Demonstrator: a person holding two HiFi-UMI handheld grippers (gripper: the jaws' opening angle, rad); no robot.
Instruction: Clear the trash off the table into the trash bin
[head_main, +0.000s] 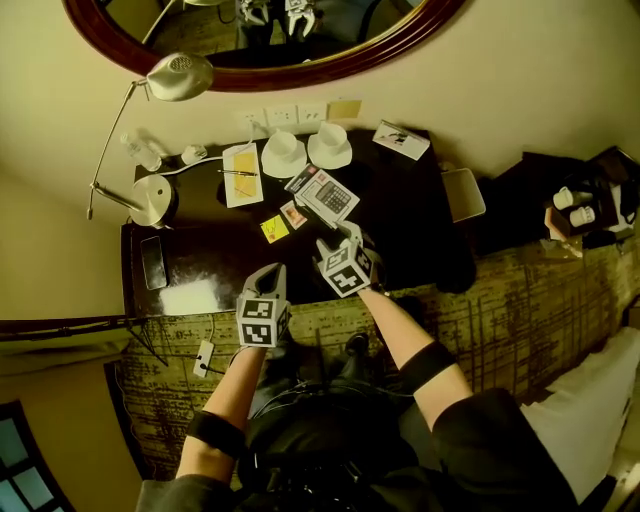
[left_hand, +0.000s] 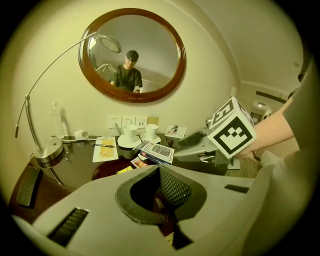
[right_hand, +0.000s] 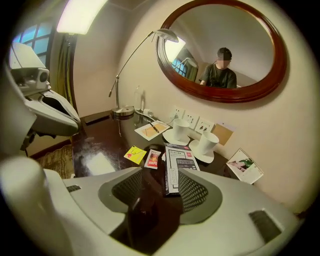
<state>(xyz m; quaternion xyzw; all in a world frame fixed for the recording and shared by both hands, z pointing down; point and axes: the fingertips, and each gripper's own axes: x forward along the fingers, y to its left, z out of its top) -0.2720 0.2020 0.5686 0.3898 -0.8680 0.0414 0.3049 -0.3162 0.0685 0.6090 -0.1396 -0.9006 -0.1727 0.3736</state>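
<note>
On the dark table (head_main: 400, 235) lie a yellow sticky note (head_main: 274, 229), a small red packet (head_main: 293, 214) and a calculator box (head_main: 325, 195). My right gripper (head_main: 349, 236) hovers at the box's near end, jaws open. In the right gripper view the box (right_hand: 177, 167) reaches in between the open pads of my right gripper (right_hand: 160, 186) without being pressed, and the note (right_hand: 135, 154) and packet (right_hand: 153, 158) lie just left of it. My left gripper (head_main: 268, 273) hangs shut and empty over the table's front edge; in its own view the left gripper (left_hand: 159, 171) has its jaws together.
Two white cups on saucers (head_main: 307, 150), a notepad with a pen (head_main: 241, 174), a photo card (head_main: 401, 140) and a bottle (head_main: 140, 150) line the wall side. A desk lamp (head_main: 152, 198) and a dark handset (head_main: 152, 262) sit at the left. A pale square container (head_main: 463, 193) stands off the table's right end.
</note>
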